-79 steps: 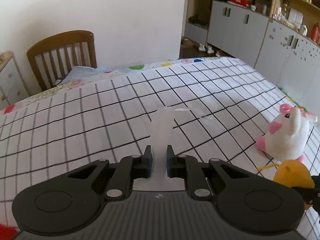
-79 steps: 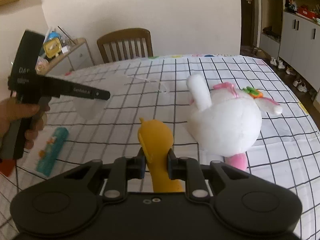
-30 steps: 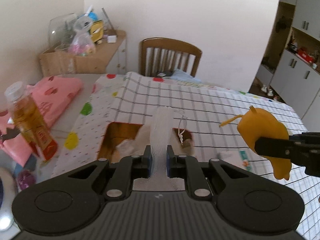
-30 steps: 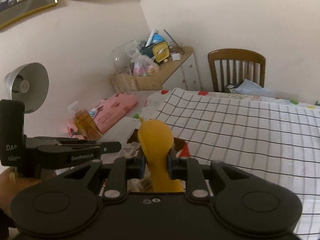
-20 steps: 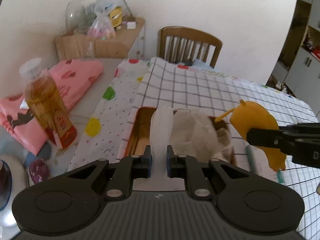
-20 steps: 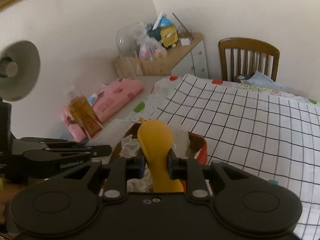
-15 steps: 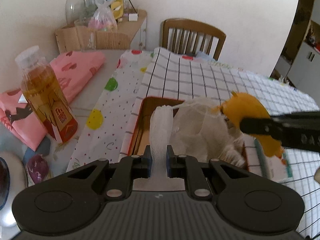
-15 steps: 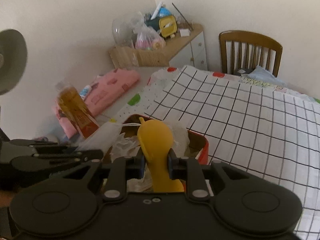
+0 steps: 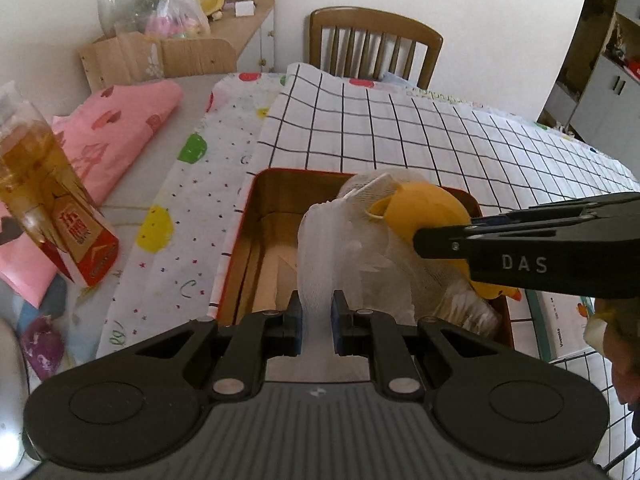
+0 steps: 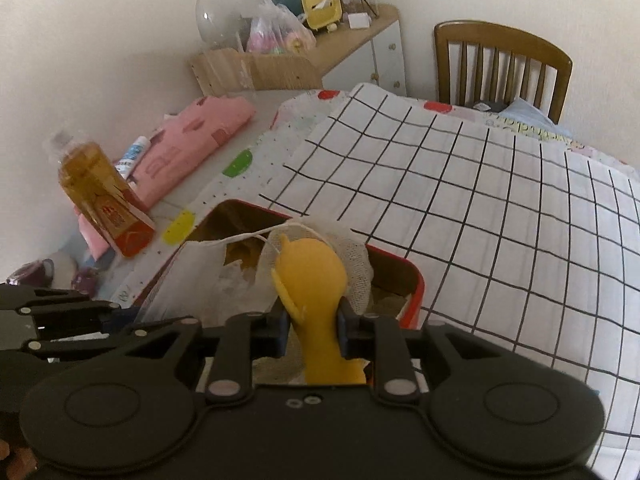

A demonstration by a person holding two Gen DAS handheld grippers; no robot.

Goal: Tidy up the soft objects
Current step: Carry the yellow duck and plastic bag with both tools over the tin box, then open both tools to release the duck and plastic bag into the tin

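Observation:
My left gripper (image 9: 315, 312) is shut on a white mesh bag (image 9: 320, 256) and holds it over a red-rimmed tin box (image 9: 240, 216). My right gripper (image 10: 312, 322) is shut on a yellow soft duck toy (image 10: 312, 276), also over the box (image 10: 416, 288), close beside the mesh bag (image 10: 356, 260). In the left wrist view the toy (image 9: 424, 208) sits at the bag's right side, held by the right gripper's black fingers (image 9: 520, 236). White crumpled material lies inside the box under both.
A bottle of amber liquid (image 9: 44, 204) stands left of the box, beside a pink folded cloth (image 9: 116, 128). A wooden chair (image 9: 376, 48) stands behind the table. A cluttered side cabinet (image 10: 304, 40) is at the back left. The checked cloth (image 9: 440, 144) stretches to the right.
Both grippers swung left from the checked cloth to the tin box and came down over it. The yellow toy now sits against the mesh bag above the box.

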